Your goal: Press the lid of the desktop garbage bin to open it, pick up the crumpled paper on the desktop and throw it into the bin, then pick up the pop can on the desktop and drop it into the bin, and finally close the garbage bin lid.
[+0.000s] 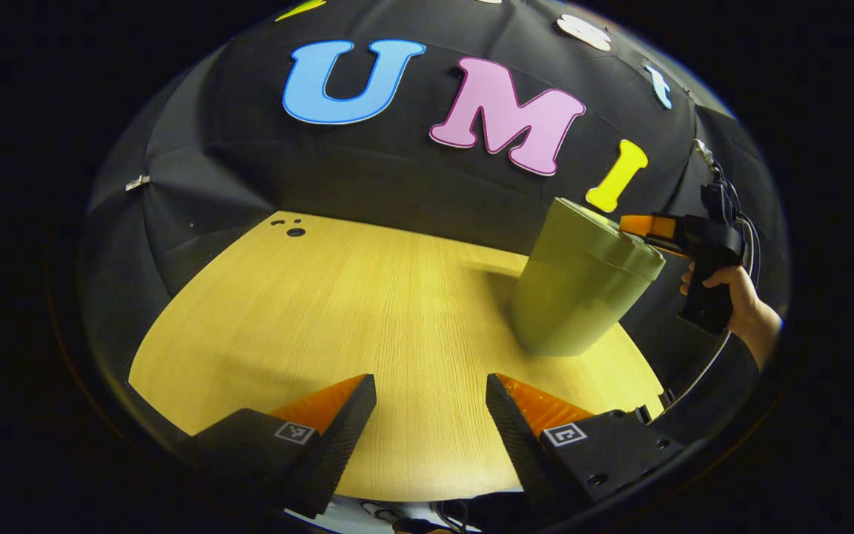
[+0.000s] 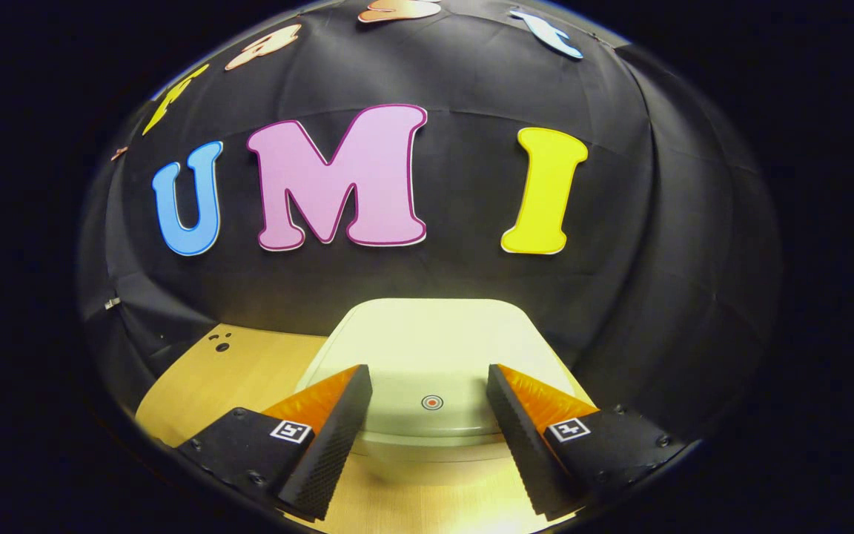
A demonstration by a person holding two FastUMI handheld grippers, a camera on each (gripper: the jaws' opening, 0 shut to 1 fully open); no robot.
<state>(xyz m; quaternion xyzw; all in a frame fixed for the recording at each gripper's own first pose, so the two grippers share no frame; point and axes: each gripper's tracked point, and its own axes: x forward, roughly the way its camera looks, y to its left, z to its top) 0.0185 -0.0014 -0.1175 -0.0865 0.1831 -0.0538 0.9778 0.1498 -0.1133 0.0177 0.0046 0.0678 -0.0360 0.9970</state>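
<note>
While you hold the left hand-held gripper (image 1: 431, 415) low over the tabletop (image 1: 368, 311), its fingers stand spread with bare wood between them and nothing in their grasp. From the left gripper view, the bin (image 1: 579, 285) stands on the far right part of the tabletop, close to the booth's black wall, and looks tilted by the lens. Its lid (image 1: 608, 233) lies shut on top. Your right hand-held gripper (image 1: 638, 225) reaches in from the right at lid height, its tips at the lid's right edge; whether they touch it you cannot tell from here. Your hand (image 1: 731, 285) grips its dark handle, with cables trailing above and below.

In the right gripper view, your right hand-held gripper (image 2: 431, 404) hangs just above the lid (image 2: 434, 348), looking down across its pale, rounded surface. Its fingers are spread apart, one at each side of the lid's near part, and pinch nothing. Between them, near the lid's front edge, sits a small round mark (image 2: 432, 402) with a red centre. Whether the fingers rest on the lid or float just over it cannot be told. Below the lid's front rim you see a strip of the bin's body (image 2: 427, 456), then tabletop (image 2: 227, 378). Two small dark holes (image 2: 219, 341) show in the tabletop's far left corner.
</note>
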